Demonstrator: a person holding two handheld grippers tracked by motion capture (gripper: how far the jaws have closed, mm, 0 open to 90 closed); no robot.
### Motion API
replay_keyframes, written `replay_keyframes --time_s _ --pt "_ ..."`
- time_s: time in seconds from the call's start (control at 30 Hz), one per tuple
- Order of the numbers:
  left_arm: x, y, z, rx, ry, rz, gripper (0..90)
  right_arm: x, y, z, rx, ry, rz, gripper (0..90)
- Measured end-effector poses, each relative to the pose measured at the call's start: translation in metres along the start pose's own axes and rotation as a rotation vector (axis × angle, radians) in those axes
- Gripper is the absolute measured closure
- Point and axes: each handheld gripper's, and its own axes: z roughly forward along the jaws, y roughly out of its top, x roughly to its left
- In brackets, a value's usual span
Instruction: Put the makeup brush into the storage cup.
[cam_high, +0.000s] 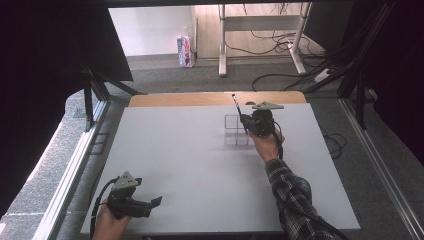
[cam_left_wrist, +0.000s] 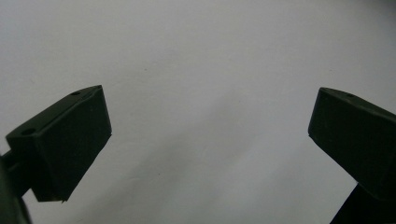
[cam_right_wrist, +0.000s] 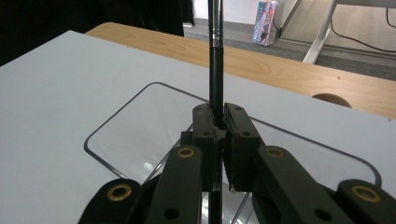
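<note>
The right hand-held gripper (cam_right_wrist: 218, 135) is clenched on a thin black brush (cam_right_wrist: 215, 70), which stands nearly upright between its jaws and rises well above them; in the high view the same right hand-held gripper (cam_high: 248, 121) sits at the far side of the white bench (cam_high: 190, 165), with the brush (cam_high: 236, 104) leaning slightly away from it; directly beneath and just beyond the jaws lies a clear plastic organiser (cam_right_wrist: 140, 130) with rounded corners, and the lower end of the brush appears to dip into one of its compartments, though the jaws hide the tip and I cannot tell which compartment it is in, or whether it touches the floor of it.

The left hand-held gripper (cam_high: 156, 201) rests near the person's edge of the bench, well apart from the organiser (cam_high: 236, 130); its jaws stand wide apart in its own view, released, with bare bench (cam_left_wrist: 205, 60) between them.

The work in hand looks like setting the brush into the organiser. The risks, as I judge them: the grip is narrow and the handle slick and round, so a tilt of the hand could let the brush pivot or slide; letting go while the brush leans could tip it over the low wall onto the bench; pressing down off-centre could push the light, clear organiser along the smooth surface, since nothing steadies it.
</note>
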Motion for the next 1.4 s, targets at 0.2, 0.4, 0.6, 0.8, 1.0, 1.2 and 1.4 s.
replay_keyframes --time_s 0.2,0.4,0.6,0.8,1.0,1.2,1.4 --pt "0.0 0.0 0.0 0.0 0.0 0.0 0.0 -0.001 -0.004 0.0 0.007 -0.002 0.004 83.3" --pt "0.0 0.0 0.0 0.002 0.001 0.002 0.0 -0.002 -0.009 0.0 0.02 0.001 0.006 82.3" --pt "0.0 0.0 0.0 0.003 0.0 0.003 0.0 0.003 -0.004 -0.004 0.002 0.011 -0.006 60.3" --pt "0.0 0.0 0.001 0.004 0.0 0.001 0.0 0.001 0.0 -0.007 0.013 0.006 -0.016 47.4" --pt "0.0 0.0 0.001 0.006 0.0 0.006 0.0 0.0 0.003 -0.011 0.002 0.016 -0.007 36.3" --pt "-0.001 0.0 0.001 0.007 0.002 0.006 0.0 0.0 0.006 -0.011 0.005 0.046 0.005 29.8" --pt "0.0 0.0 0.001 0.008 0.003 0.007 0.0 -0.001 0.008 -0.012 0.012 0.058 0.017 23.0"
